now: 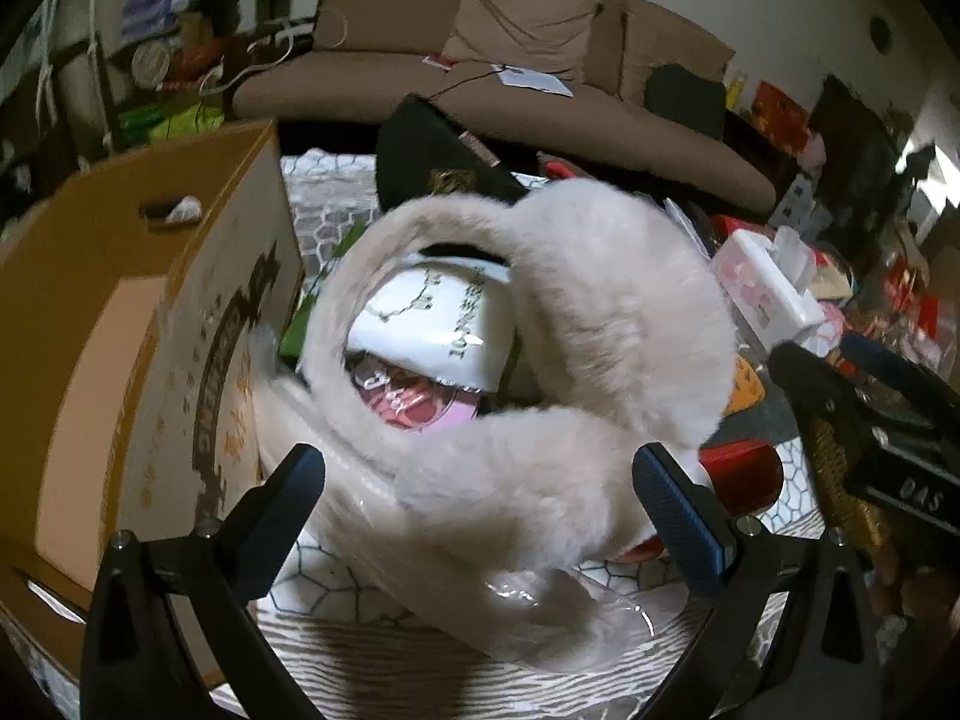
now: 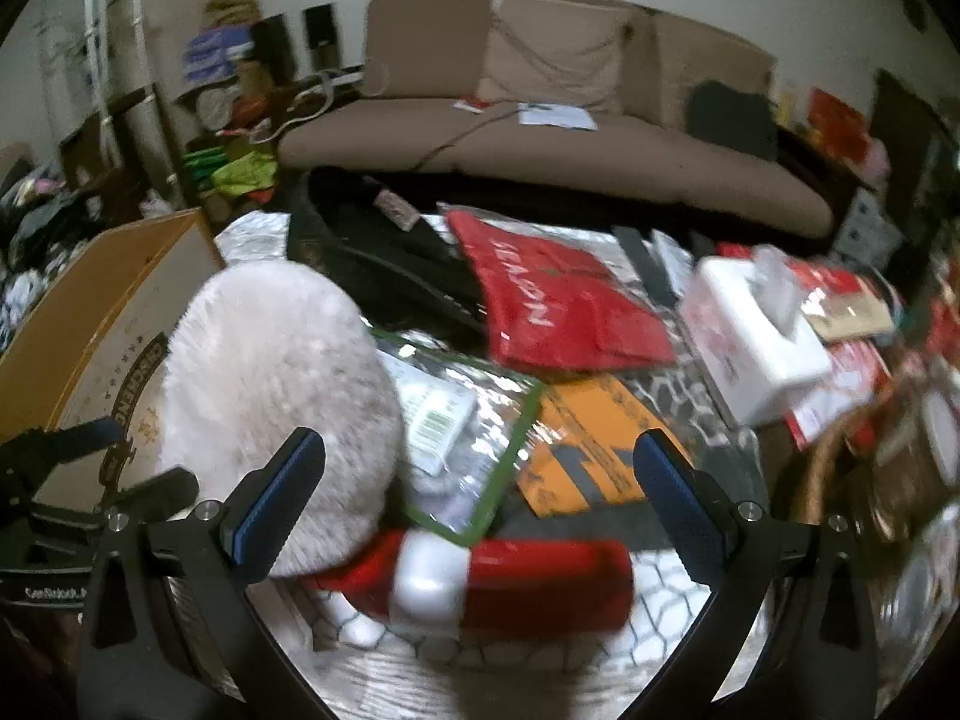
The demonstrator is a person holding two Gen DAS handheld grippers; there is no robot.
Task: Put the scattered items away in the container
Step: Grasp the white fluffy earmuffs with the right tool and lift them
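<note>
The cardboard box [image 1: 120, 324] at the left has dark round printing on its white side, where only the letters "ENG" can be read in the left wrist view; in the right wrist view the same print shows something like "CHENG", not sharp. The red bag [image 2: 558, 306] lying further back on the tabletop [image 2: 678, 594] has white letters that look like "SEASON", but they are blurred. On the other gripper seen at the right edge of the left wrist view there is a small upside-down label "SV0". The left gripper [image 1: 477, 504] has its jaws fully apart; the fluffy white earmuffs [image 1: 540, 348], inside a clear plastic wrap, lie between and just ahead of them, beside the box, and the pads do not press on them. The right gripper [image 2: 477, 504] is also wide apart and holds nothing; a red and white tube-shaped item [image 2: 480, 582] lies on the tabletop between its fingers, blurred.
</note>
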